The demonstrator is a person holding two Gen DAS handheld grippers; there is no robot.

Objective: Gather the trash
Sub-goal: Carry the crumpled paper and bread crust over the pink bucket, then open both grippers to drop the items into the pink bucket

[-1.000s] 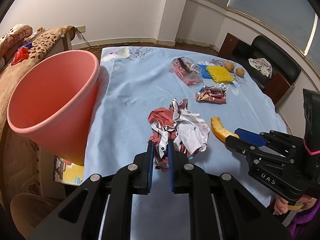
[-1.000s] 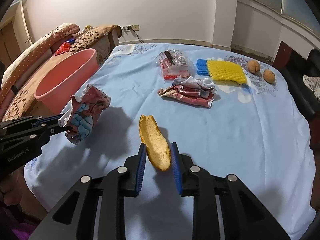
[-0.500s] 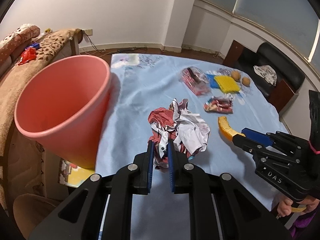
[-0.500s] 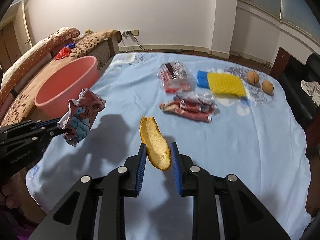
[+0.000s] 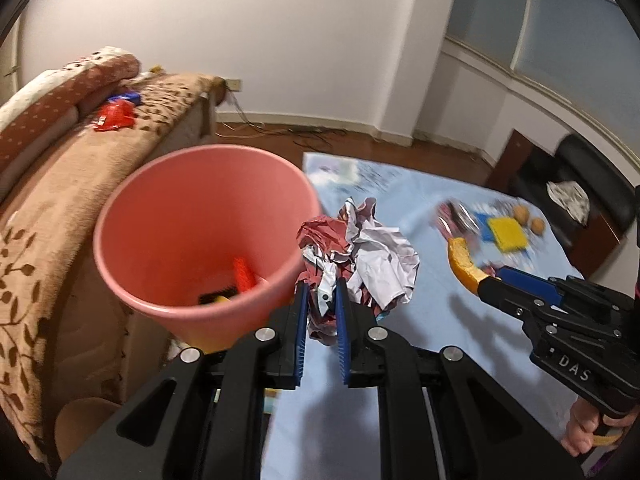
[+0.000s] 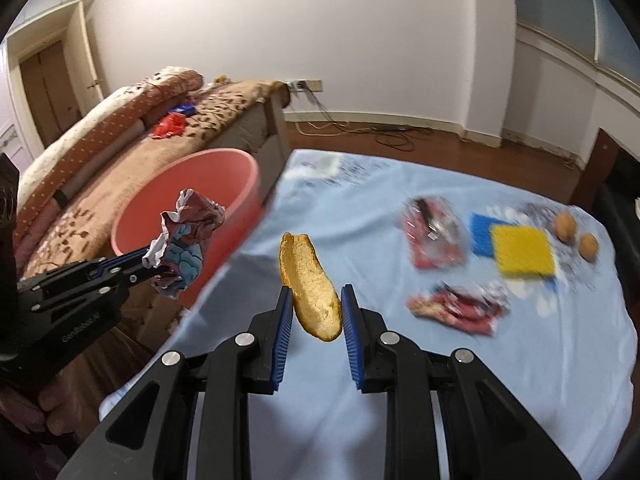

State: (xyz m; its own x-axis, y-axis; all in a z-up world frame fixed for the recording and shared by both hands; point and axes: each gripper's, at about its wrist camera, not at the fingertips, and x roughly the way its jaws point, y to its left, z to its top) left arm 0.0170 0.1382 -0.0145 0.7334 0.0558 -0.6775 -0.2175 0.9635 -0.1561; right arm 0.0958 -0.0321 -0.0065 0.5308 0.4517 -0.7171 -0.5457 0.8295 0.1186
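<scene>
Both grippers aloft, each carrying trash beside the pink bin (image 5: 168, 248).
The left gripper (image 5: 321, 304), angled downward, clamps crumpled paper (image 5: 360, 256) by the rim; the right gripper (image 6: 314, 312) pinches an orange peel (image 6: 310, 288) above the table (image 6: 520, 380).

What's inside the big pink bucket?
In the pink bucket you can see a red-orange thing, something dark and a bit of yellow near the bottom. The picture is blurry, and the near rim hides the rest of the bottom.

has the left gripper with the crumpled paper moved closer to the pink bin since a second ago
Yes. In the right wrist view the left gripper with the crumpled paper now overlaps the pink bin; earlier it hung in front of the bin over the blue cloth.
</scene>
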